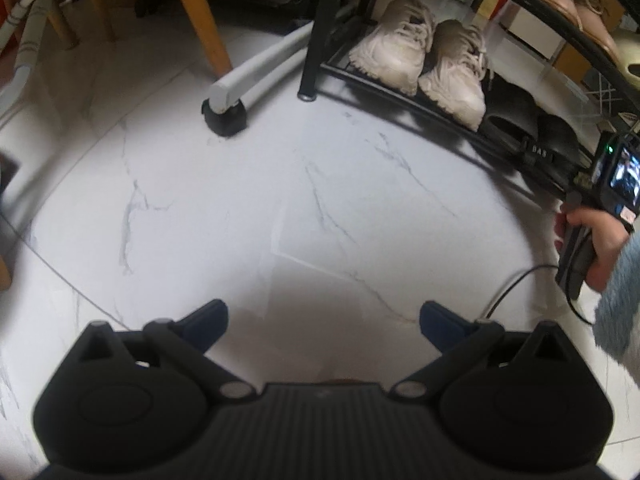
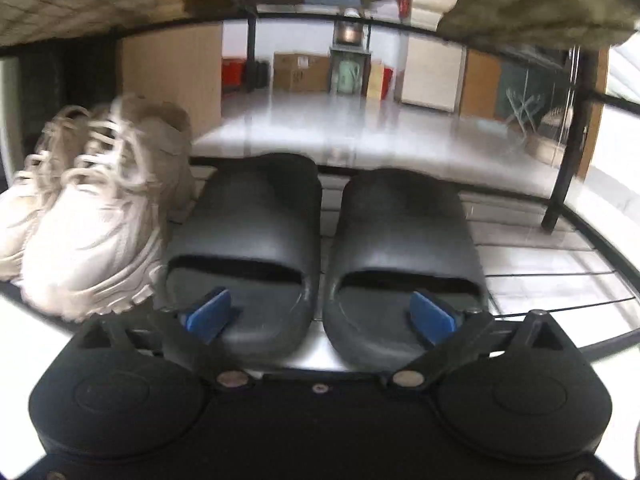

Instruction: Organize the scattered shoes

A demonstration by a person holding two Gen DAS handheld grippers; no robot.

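A pair of black slides lies side by side, heels toward the viewer, on the bottom tier of a black wire shoe rack, just beside a pair of cream sneakers on their left. The right hand-held gripper hangs over the slides' heels with its jaws spread wide and nothing between the blue pads; one pad sits over each slide's footbed, and whether either touches the rubber cannot be told. The left hand-held gripper hovers over bare marble floor, likewise wide open and empty. From here the likeliest fault is a pad or finger catching a heel rim as the right tool backs out, which would drag a slide off the front wire or knock it askew; a sideways nudge could also push the left slide against the sneakers. The right wrist view alone shows the slides' alignment and the shoes on the tier above. The left wrist view alone shows the person's hand on the right tool's handle, the trailing cable, a wooden chair leg, and no shoe on the visible floor.
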